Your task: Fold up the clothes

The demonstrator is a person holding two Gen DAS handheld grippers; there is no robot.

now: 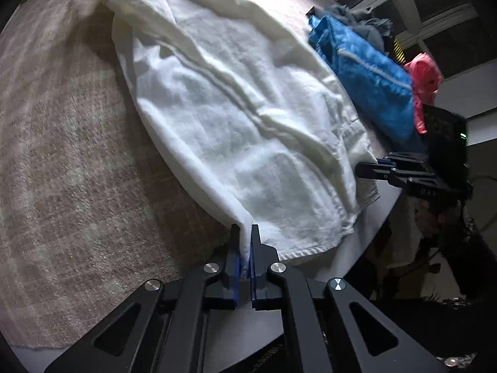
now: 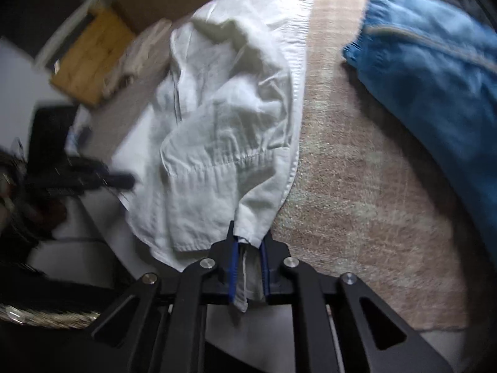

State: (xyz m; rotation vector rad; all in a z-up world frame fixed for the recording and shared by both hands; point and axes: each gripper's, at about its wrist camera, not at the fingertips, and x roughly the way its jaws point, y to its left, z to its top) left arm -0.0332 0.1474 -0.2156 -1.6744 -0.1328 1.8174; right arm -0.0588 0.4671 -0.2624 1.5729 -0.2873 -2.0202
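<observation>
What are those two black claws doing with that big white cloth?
A person is folding laundry with a claw in each hand. The left claw is pinching one edge of the white garment, and the right claw is clamped on another edge of it. The garment lies rumpled on a beige rug, not yet folded neatly. A blue garment and a pink one wait in a pile beside it.

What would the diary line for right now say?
left gripper: shut on white garment hem | right gripper: shut on white garment | blue garment: beside, untouched
</observation>
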